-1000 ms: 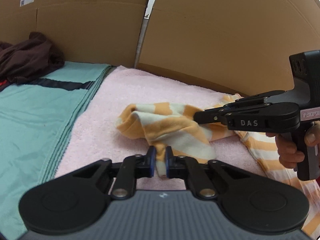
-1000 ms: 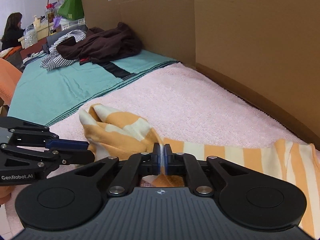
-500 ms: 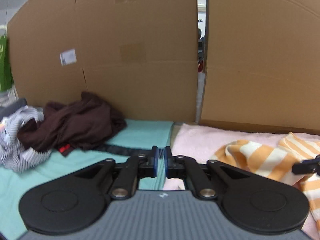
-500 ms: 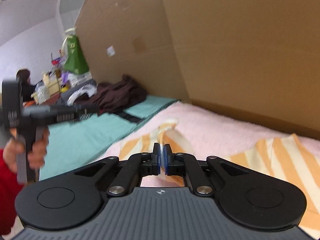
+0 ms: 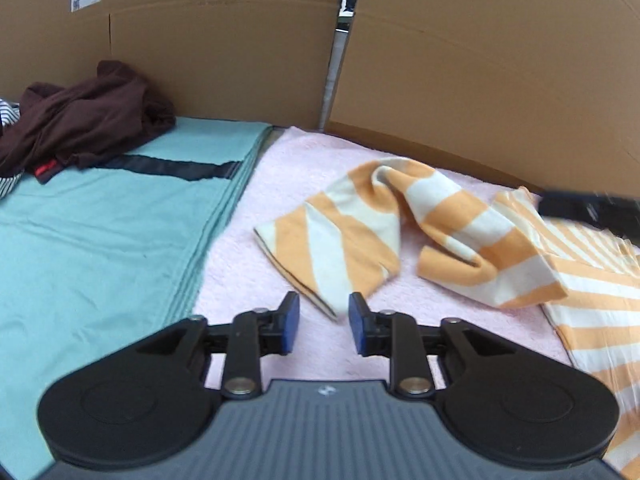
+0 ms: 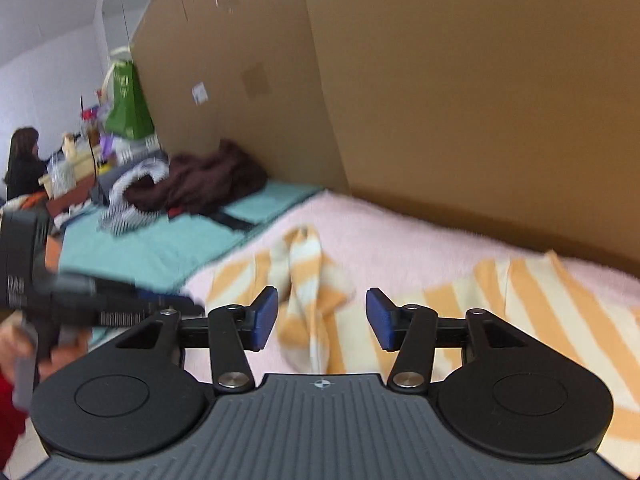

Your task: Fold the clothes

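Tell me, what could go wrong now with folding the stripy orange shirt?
1. Both grippers' jaws are opening and neither pad presses cloth, so the orange-and-cream striped shirt lies bunched and twisted on the fluffy pink towel; a fold made now would likely come out crooked.
2. The left gripper hangs just over the sleeve's end, so closing again might pinch the towel too.
3. The right gripper is near; they could bump.

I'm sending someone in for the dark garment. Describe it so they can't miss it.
Start at the cardboard wall behind the bedding and find the teal sheet beside the pink towel. On the sheet's far end lies the dark brown garment, crumpled in a heap; the other garments are striped.
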`<state>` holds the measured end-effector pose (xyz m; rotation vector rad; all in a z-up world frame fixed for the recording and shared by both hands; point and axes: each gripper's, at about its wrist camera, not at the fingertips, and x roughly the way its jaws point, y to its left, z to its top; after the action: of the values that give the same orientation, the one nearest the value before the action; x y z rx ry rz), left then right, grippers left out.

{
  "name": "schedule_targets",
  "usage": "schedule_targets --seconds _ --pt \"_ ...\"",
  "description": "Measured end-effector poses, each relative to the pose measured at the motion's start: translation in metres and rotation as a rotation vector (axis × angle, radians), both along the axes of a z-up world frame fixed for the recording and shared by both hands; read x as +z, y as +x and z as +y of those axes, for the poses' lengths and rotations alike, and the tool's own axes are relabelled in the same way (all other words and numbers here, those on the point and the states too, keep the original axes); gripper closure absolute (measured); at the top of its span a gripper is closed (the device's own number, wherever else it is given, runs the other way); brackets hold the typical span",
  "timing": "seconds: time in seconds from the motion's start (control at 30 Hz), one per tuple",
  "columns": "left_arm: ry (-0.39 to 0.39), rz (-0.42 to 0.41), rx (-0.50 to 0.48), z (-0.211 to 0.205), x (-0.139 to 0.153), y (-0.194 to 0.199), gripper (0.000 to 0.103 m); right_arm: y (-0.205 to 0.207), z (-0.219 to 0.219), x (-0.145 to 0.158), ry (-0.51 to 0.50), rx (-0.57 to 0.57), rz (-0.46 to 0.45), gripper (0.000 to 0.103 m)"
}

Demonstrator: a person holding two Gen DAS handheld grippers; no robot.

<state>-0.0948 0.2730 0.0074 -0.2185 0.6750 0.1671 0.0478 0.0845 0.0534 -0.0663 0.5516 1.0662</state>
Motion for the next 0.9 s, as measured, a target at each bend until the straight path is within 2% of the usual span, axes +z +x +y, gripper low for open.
schedule_targets --seconds 0.13,0.23,0.27,0.33,0.37,0.43,0.53,0.6,0.7,0.73,0.8,0.9 --pt "0.039 -0.011 -0.011 -0.019 -0.006 -0.015 0.075 0.018 0.039 0.002 -0.019 0.022 0.005 0.05" --pt "0.096 -0.038 -0.024 -0.028 -0.012 -0.022 0.065 0.025 0.078 -0.005 -0.098 0.054 -0.041 0.05" --pt "0.12 -0.054 -0.033 -0.032 -0.014 -0.025 0.057 0.028 0.089 -0.009 -0.132 0.059 -0.045 0.05" --pt "0.143 -0.068 -0.054 -0.038 -0.015 -0.027 0.051 0.034 0.11 -0.016 -0.198 0.071 -0.053 0.052" --pt "0.132 -0.066 -0.058 -0.037 -0.015 -0.027 0.044 0.037 0.121 -0.02 -0.232 0.076 -0.058 0.057" --pt "0.102 -0.074 -0.059 -0.032 -0.015 -0.026 0.043 0.042 0.134 -0.024 -0.261 0.081 -0.052 0.095" --pt "0.058 -0.093 -0.07 -0.027 -0.016 -0.028 0.039 0.043 0.135 -0.022 -0.23 0.075 -0.018 0.095" --pt "0.025 -0.109 -0.067 -0.023 -0.017 -0.03 0.039 0.039 0.123 -0.007 -0.132 0.059 -0.007 0.095" --pt "-0.033 -0.145 -0.055 -0.015 -0.018 -0.036 0.04 0.026 0.089 0.013 0.043 0.113 0.049 0.095" --pt "-0.056 -0.168 -0.041 -0.011 -0.018 -0.04 0.042 0.016 0.077 0.016 0.06 0.151 0.042 0.095" --pt "-0.093 -0.238 0.008 -0.003 -0.018 -0.054 0.047 -0.006 0.053 0.016 0.055 0.243 0.032 0.094" --pt "-0.09 -0.283 0.049 0.002 -0.017 -0.079 0.048 -0.038 0.019 0.0 -0.023 0.405 0.045 0.092"
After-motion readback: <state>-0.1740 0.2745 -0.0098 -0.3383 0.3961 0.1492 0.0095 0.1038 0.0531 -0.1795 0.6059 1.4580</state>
